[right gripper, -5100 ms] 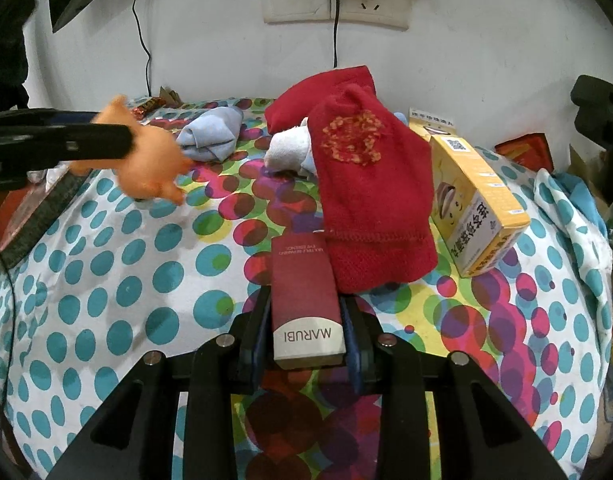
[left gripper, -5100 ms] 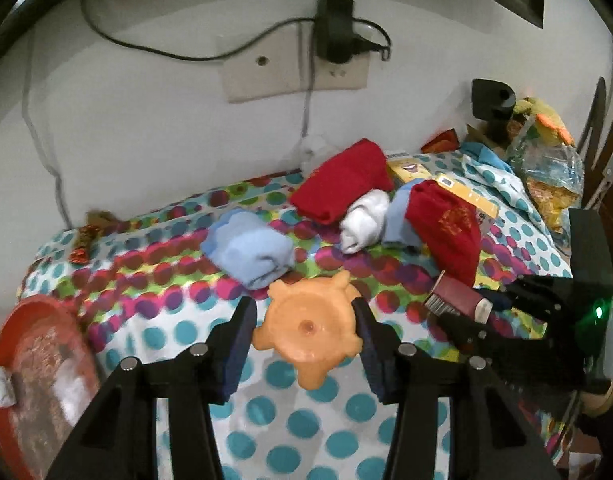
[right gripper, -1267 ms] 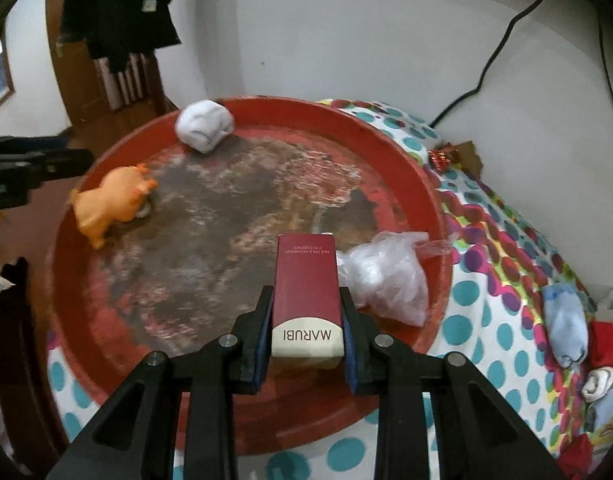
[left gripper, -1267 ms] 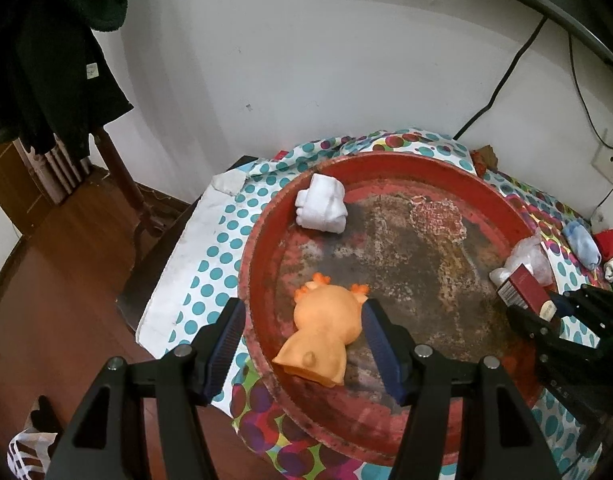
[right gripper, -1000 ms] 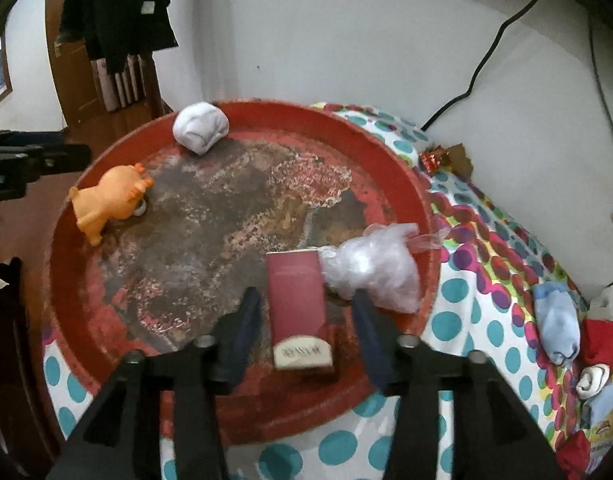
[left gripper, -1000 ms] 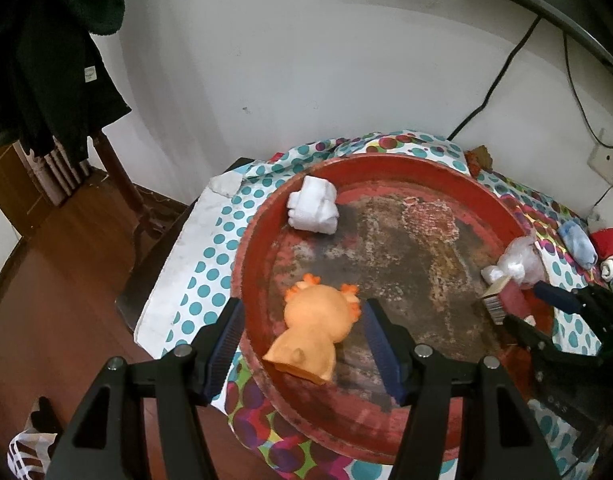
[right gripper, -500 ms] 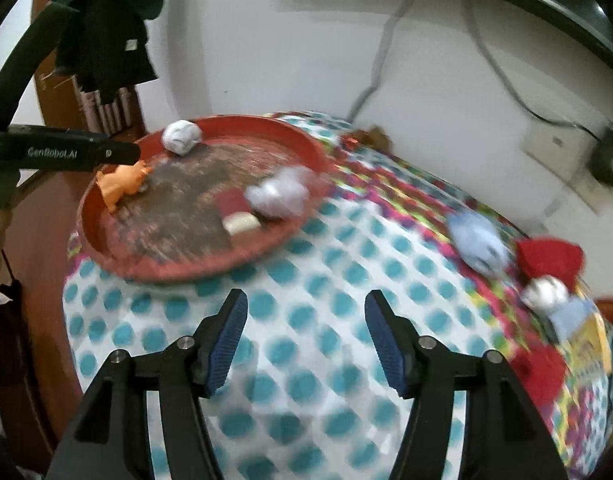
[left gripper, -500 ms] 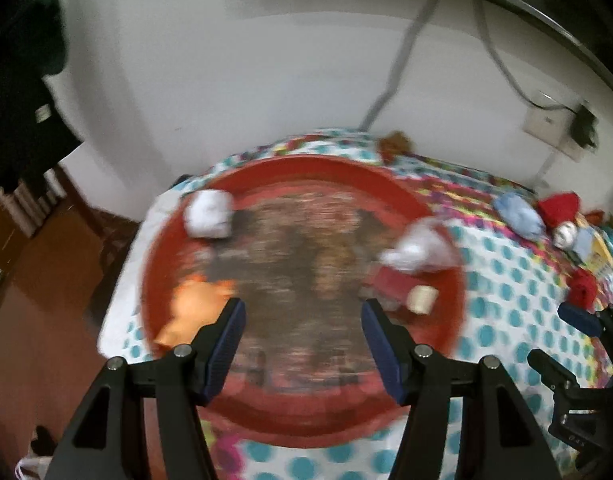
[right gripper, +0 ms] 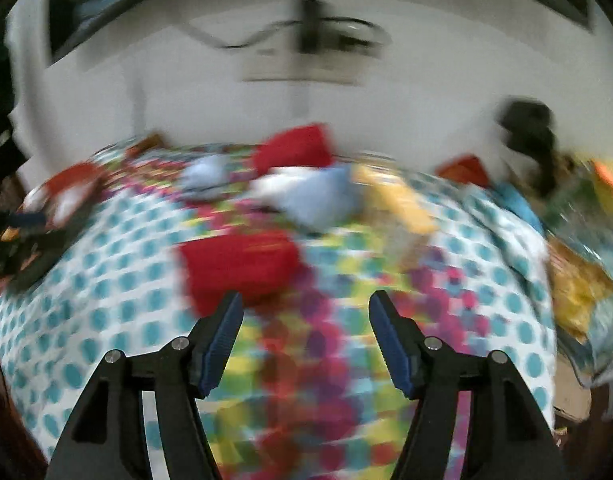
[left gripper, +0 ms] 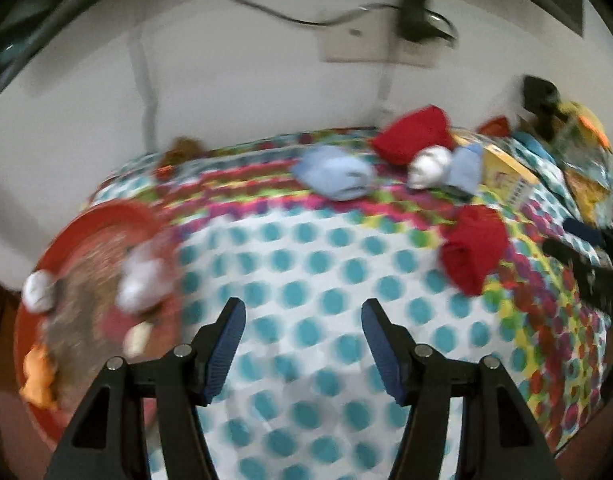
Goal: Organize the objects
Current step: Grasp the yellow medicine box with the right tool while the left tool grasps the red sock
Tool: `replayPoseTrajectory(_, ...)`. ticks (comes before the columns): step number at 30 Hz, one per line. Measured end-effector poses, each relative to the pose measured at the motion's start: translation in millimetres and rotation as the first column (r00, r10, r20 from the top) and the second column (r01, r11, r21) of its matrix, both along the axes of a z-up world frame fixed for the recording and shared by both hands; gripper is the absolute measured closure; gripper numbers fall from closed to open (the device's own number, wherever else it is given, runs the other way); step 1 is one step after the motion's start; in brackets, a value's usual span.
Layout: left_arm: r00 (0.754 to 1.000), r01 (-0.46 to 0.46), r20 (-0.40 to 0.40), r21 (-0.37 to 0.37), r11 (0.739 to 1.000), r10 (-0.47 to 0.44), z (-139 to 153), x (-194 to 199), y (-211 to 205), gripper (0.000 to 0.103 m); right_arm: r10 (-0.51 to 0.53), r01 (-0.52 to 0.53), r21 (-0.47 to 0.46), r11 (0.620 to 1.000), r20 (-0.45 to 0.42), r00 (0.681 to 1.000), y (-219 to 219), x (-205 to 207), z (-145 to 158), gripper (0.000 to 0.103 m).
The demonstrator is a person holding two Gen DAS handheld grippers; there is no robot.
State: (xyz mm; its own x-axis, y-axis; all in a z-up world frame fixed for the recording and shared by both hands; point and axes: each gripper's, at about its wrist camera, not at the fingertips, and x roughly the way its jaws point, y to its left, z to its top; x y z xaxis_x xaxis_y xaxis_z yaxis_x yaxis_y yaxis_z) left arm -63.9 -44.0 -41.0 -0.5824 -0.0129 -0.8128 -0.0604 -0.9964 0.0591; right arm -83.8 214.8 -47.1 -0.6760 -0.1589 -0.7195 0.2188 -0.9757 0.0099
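Both views are blurred by motion. My left gripper (left gripper: 302, 312) is open and empty above the dotted cloth. At far left the red tray (left gripper: 106, 220) holds the orange toy (left gripper: 36, 374), the dark red box (left gripper: 126, 328), a white plastic bag (left gripper: 140, 280) and a white bundle (left gripper: 38, 290). My right gripper (right gripper: 302, 306) is open and empty, just in front of a red sock (right gripper: 238, 264). The same red sock (left gripper: 474, 250) lies right of centre in the left wrist view. A light blue bundle (left gripper: 334, 178), a red cloth (left gripper: 412, 134), a white sock (left gripper: 428, 166) and a yellow box (left gripper: 506, 178) lie behind it.
The wall with a socket and plugged charger (left gripper: 412, 16) stands behind the table. Snack bags (right gripper: 578, 280) and a dark object (right gripper: 526, 124) crowd the right end. The right gripper's fingers (left gripper: 586, 256) show at the right edge of the left wrist view.
Both grippers let go of the orange toy and the red box in the tray, opened, and swung right across the table towards the socks; the tray has slid to the far left.
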Motion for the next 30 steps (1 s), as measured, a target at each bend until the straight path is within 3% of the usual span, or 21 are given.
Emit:
replayPoseTrajectory(6, 0.995, 0.090, 0.040, -0.026, 0.996, -0.089, -21, -42, 55, 0.041, -0.036, 0.036, 0.017, 0.999, 0.034, 0.999, 48, -43, -17, 0.040)
replayPoseTrajectory(16, 0.988, 0.147, 0.052, -0.062, 0.987, -0.144, -41, -77, 96, 0.041, 0.026, -0.026, -0.004, 1.000, 0.046, 0.999, 44, -90, -42, 0.040)
replayPoseTrajectory(19, 0.986, 0.167, 0.035, -0.085, 0.982, -0.164, -39, -76, 104, 0.041, 0.037, -0.037, -0.005, 0.999, 0.053, 0.998, 39, -98, -45, 0.047)
replayPoseTrajectory(21, 0.982, 0.186, 0.019, -0.124, 0.975, -0.185, -36, -73, 110, 0.041, 0.034, -0.032, -0.029, 0.999, 0.075, 0.997, 37, -103, -48, 0.071)
replayPoseTrajectory(26, 0.975, 0.223, 0.010, -0.116, 0.968, -0.223, -32, -68, 110, 0.041, 0.004, 0.004, -0.082, 0.997, 0.096, 0.995, 37, -96, -50, 0.075)
replayPoseTrajectory(30, 0.962, 0.273, 0.020, -0.093, 0.958, -0.272, -28, -64, 108, 0.041, -0.027, 0.033, -0.062, 0.998, 0.089, 0.996, 36, -73, -50, 0.075)
